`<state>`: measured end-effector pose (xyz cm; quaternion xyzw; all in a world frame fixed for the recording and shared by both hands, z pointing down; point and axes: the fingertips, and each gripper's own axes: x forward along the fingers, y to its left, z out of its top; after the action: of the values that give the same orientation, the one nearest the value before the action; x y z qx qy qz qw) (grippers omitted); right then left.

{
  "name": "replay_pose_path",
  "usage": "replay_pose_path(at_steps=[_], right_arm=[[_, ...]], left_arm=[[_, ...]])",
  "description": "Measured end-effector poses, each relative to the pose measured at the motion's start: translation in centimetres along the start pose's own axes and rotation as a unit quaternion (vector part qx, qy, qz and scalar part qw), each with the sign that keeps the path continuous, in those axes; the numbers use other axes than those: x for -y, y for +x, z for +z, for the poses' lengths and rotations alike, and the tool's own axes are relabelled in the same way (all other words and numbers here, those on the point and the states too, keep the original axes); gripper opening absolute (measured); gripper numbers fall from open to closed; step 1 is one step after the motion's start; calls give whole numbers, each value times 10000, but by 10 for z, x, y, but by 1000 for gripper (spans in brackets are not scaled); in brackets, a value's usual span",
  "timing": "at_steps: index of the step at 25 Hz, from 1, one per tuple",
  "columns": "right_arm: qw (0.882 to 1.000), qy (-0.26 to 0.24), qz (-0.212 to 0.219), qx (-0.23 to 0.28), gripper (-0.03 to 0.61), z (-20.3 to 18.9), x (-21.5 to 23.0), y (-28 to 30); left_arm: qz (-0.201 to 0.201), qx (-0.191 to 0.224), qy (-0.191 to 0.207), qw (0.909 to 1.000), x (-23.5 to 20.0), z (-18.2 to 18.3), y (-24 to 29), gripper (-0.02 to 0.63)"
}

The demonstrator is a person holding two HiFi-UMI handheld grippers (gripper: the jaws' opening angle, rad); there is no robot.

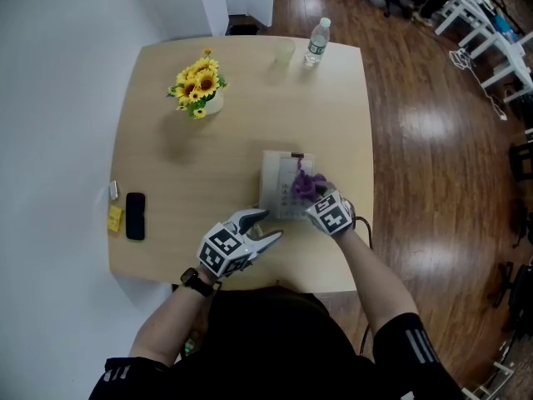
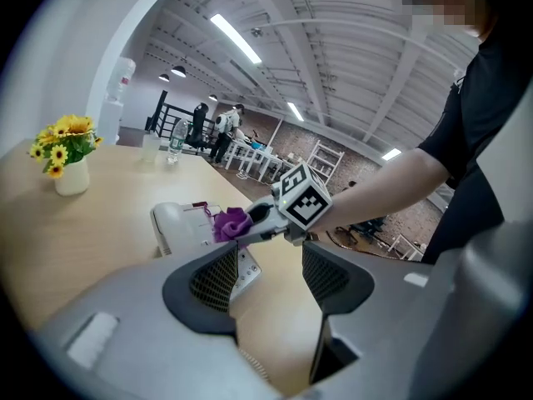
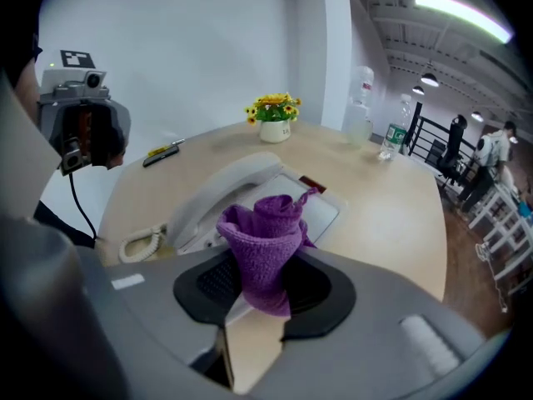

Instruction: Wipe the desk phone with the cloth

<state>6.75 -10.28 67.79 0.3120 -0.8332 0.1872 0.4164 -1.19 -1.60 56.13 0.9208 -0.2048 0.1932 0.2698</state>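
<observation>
- The right claw (image 3: 265, 288) is clenched on a purple cloth (image 3: 266, 236). The cloth sticks up out of the jaws in a bunch.
- The cloth is right over the desk phone (image 3: 237, 186). The phone sits close to the near edge of the surface (image 1: 166, 157), toward its right side.
- The left claw (image 2: 271, 277) is released, with its jaws wide apart. Only bare surface shows between them. It hangs by the near edge, just left of the phone.
- Nothing stands between either claw and the phone.
- A pot of yellow flowers (image 1: 200, 86) stands toward the far left corner.
- A water bottle (image 1: 316, 40) and a see-through cup (image 1: 285, 52) stand at the far edge, toward the right corner.
- A black mobile (image 1: 135, 215) and a small yellow thing (image 1: 115, 217) lie by the left edge, near the near corner.
- Only the right claw view shows the curly cord (image 3: 141, 244) at the phone's near end.
- Only the left claw view shows the right claw from the side. There the cloth looks to rest on top of the phone.
- In the head view the cloth and right claw cover part of the phone, so its keys are hard to see.
- The yellow thing is too small to name.
</observation>
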Motion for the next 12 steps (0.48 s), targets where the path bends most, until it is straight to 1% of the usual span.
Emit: replay_pose_path(at_steps=[3,7,10,12], right_arm=[[9999,5,158,-65,129,-25,-26,-6],[9986,-324,308,-283,129,-55,-58,-10],[9978,-353,414,-373,129,-66,-72,-13],[9974,-264,557,-377,129,-68,-77,-15]], left_arm=[[-31,-37,15,10000,4,-2,0,238],[-55,-70,31,10000,8,-4,0,238],[-72,-75,46,9999,9,-5,1,238],[-77,-68,43,9999,9,-4,1,238]])
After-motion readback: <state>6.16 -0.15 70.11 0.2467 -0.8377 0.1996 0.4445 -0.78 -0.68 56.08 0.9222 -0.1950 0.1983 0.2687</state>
